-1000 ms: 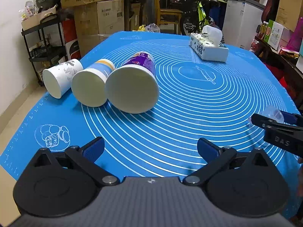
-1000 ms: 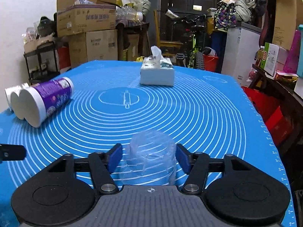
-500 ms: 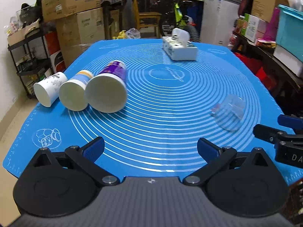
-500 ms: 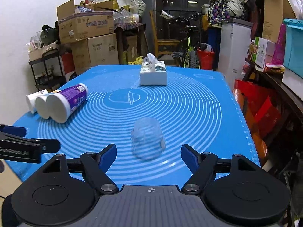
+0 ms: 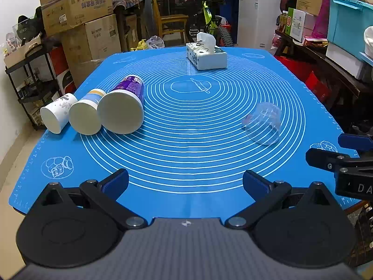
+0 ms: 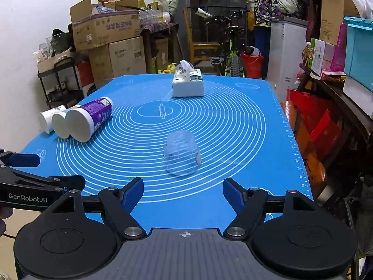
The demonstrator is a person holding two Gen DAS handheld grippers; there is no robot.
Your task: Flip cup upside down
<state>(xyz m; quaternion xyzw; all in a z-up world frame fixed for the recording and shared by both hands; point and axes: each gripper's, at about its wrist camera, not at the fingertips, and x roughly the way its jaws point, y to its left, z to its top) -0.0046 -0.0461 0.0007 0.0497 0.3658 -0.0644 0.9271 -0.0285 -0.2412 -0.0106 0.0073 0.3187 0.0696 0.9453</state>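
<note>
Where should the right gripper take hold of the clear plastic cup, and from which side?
Probably across the middle of the clear plastic cup's ribbed wall, coming straight from the near edge of the blue mat. The right gripper is open and already lined up; the thin cup looks easily crushed, so close gently.

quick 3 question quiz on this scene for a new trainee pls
1. True or false: the right gripper is shut on the clear plastic cup.
2. How many paper cups lie on their sides in a row at the left edge of the blue mat?
3. Multiple choice: the tissue box stands A) at the far end of the mat, B) beside the clear cup, C) between the left gripper's fingers.

Key:
1. False. Both grippers are open, and the clear cup sits alone on the mat.
2. Three: a white cup, a blue-banded cup and a purple cup.
3. A.
</note>
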